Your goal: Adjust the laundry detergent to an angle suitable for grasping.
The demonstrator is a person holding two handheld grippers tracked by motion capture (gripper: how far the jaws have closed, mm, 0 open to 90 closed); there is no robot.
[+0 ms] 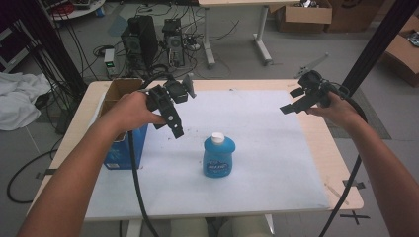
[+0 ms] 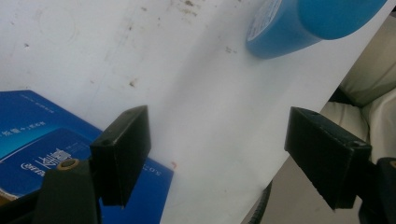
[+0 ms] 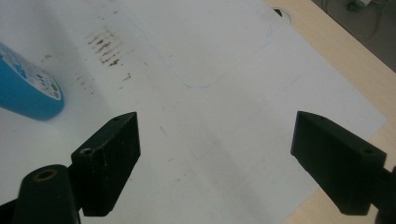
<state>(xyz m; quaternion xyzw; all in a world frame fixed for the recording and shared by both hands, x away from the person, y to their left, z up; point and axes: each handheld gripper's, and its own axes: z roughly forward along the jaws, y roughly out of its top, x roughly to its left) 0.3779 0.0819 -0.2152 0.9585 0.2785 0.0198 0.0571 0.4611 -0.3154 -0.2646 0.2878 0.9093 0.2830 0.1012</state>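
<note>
A blue bottle (image 1: pixel 218 157) with a white cap stands upright near the middle of the white sheet (image 1: pixel 257 148). My left gripper (image 1: pixel 174 126) hovers above the sheet to the bottle's upper left, jaws wide apart and empty. In the left gripper view the bottle (image 2: pixel 299 23) sits beyond the open gripper (image 2: pixel 233 154). My right gripper (image 1: pixel 291 107) is held high over the sheet's far right, open and empty. The right gripper view shows the bottle's base (image 3: pixel 28 88) at the left edge, well ahead of the spread gripper (image 3: pixel 224 158).
A blue cardboard box (image 1: pixel 123 143) with an open top stands at the table's left edge, also seen as the blue box (image 2: pixel 37 144) under the left jaw. Bare wooden table edge (image 1: pixel 326 148) runs along the right. Computer towers and cables lie on the floor behind.
</note>
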